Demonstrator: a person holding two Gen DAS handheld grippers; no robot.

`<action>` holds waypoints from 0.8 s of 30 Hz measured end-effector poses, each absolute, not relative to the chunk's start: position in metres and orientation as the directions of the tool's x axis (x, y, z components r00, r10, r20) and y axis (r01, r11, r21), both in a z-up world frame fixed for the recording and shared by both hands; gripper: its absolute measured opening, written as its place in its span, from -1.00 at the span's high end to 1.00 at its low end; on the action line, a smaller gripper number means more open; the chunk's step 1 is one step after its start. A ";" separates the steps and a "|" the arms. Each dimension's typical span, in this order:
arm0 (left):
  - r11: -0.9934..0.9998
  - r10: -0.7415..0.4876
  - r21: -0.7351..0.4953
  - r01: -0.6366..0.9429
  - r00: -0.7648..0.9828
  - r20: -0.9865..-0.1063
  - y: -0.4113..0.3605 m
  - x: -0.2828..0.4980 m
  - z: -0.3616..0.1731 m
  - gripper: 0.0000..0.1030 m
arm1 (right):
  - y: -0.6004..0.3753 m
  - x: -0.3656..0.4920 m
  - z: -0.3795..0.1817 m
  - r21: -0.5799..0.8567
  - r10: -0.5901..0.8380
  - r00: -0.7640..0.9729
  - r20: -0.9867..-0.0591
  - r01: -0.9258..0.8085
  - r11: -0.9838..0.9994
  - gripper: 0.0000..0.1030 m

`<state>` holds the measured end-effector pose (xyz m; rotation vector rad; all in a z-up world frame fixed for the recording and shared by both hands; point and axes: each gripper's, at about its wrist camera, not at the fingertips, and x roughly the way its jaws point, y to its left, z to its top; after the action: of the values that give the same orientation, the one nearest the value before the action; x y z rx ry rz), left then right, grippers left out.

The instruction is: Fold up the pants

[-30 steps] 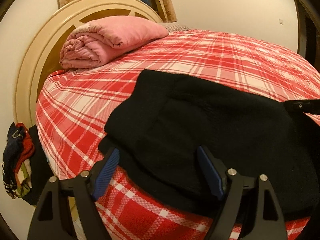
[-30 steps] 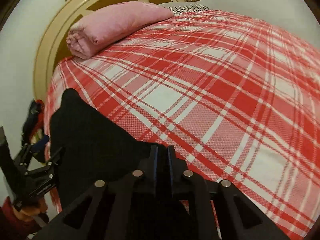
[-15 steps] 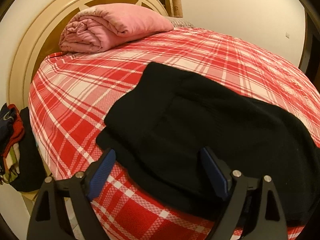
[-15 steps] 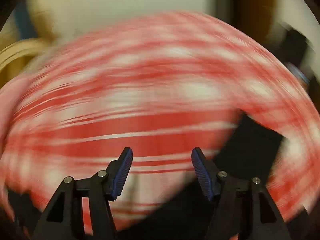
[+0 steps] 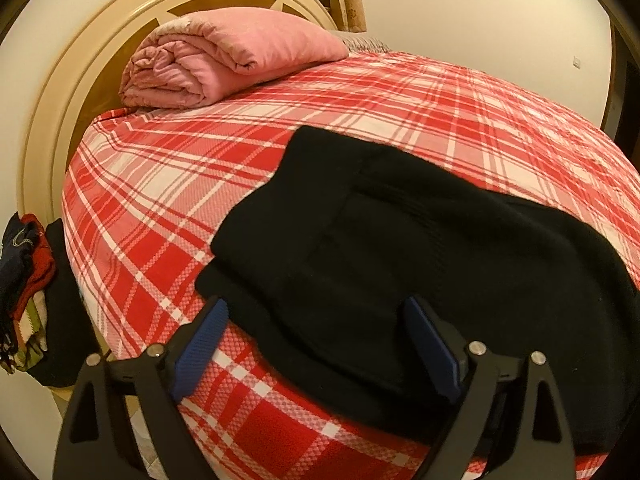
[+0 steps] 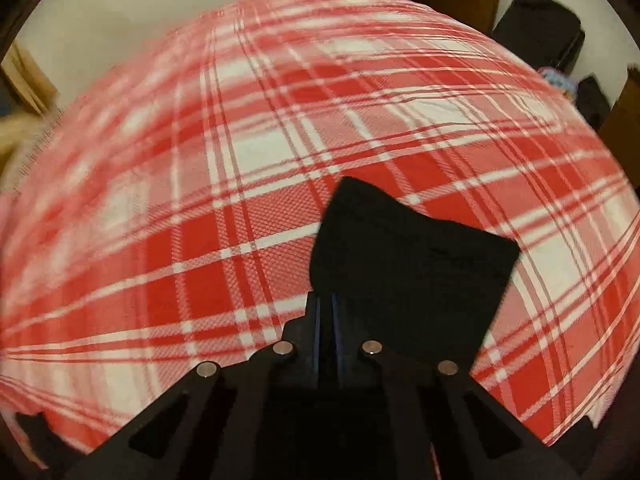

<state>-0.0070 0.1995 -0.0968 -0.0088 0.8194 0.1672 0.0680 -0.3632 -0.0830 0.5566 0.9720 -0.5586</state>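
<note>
Now, your black pants [image 5: 420, 248] lie folded over on the red-and-white plaid bed [image 5: 168, 200], bunched in layers near the front edge of the mattress. In the left wrist view, your left gripper [image 5: 316, 344] hangs just above the near hem, its jaws spread wide with nothing between the blue pads [image 5: 200, 344]; the cloth passes under them, and contact is too close to call. Over on the other side, your right gripper [image 6: 326, 312] has its jaws pressed together on an edge of the pants, and a dark flap of fabric rises from the tips, spread against the plaid sheet beyond. That view is smeared with motion at its left side. Further out, a rolled pink quilt [image 5: 224, 64] rests at the head of the bed against the cream headboard [image 5: 64, 92]. Down at the left, beside the mattress, a heap of mixed clothes [image 5: 24, 292] sits low against the wall.
</note>
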 end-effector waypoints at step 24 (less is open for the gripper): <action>0.981 0.190 0.111 -0.159 0.676 -0.712 0.192 -0.006 -0.093 -0.81 | -0.308 -0.267 -0.097 0.557 -0.277 0.713 -0.644 0.686 0.468 0.82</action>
<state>-0.0056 0.1919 -0.0933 0.0405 0.8046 0.1964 -0.2668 -0.3085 -0.0974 0.9030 0.5120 -0.6226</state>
